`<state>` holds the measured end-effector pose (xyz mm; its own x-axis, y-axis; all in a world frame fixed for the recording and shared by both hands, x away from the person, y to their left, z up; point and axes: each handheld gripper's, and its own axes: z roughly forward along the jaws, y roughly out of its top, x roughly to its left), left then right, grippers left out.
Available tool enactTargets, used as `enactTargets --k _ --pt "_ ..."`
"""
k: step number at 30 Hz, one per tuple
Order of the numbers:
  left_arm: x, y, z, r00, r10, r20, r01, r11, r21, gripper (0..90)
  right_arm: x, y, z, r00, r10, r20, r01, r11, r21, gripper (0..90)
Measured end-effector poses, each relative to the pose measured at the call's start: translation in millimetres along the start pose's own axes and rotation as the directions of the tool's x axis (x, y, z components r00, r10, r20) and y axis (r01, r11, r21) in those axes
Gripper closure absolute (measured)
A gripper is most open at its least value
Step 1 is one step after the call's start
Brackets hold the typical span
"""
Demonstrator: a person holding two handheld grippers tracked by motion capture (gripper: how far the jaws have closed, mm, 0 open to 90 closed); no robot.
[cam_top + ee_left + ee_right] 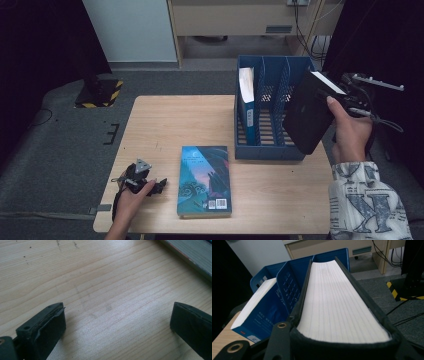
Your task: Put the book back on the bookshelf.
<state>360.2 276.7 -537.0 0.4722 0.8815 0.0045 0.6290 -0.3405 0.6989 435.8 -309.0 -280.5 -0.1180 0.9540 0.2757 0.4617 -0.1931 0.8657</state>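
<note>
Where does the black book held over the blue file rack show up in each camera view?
High view: black book at right, tilted over the blue file rack, in the right gripper.
Left gripper view: not in it.
Right gripper view: black book fills the centre, white page edge up.
Shared landmark: the blue file rack.

The left gripper (159, 187) is resting low, jaws gaping wide; the right gripper (334, 95) is hanging raised, jaws clamping.

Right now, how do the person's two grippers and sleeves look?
The left gripper is black with a grey three-cornered plate on top; its jaws are thick black blocks. The right gripper is black too, with a pale grey bar and a dark trailing cable. The right sleeve is white with dark lettering.
</note>
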Motion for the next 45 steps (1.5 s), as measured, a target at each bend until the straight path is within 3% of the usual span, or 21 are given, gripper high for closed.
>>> enactTargets --k 7,16,27,45 --pt "-0.1 0.2 0.2 1.0 0.001 0.001 -0.001 1.0 0.0 0.0 -5.2 1.7 6.8 0.9997 -0.004 0.024 0.005 1.0 -0.007 53.1" --pt "-0.5 0.7 0.6 1.0 0.001 0.003 -0.001 1.0 0.002 0.0 -8.7 4.1 30.6 0.9986 -0.02 0.048 0.021 1.0 -0.007 53.1" --pt "0.0 1.0 0.6 1.0 0.007 0.004 -0.007 1.0 0.007 0.0 -10.8 0.3 59.5 0.9983 -0.027 0.052 0.027 1.0 0.013 53.1" --pt "-0.4 1.4 1.2 1.0 0.003 0.005 -0.003 1.0 0.003 0.0 -10.0 -5.5 90.1 0.9953 -0.064 0.072 0.063 0.998 0.019 53.1"
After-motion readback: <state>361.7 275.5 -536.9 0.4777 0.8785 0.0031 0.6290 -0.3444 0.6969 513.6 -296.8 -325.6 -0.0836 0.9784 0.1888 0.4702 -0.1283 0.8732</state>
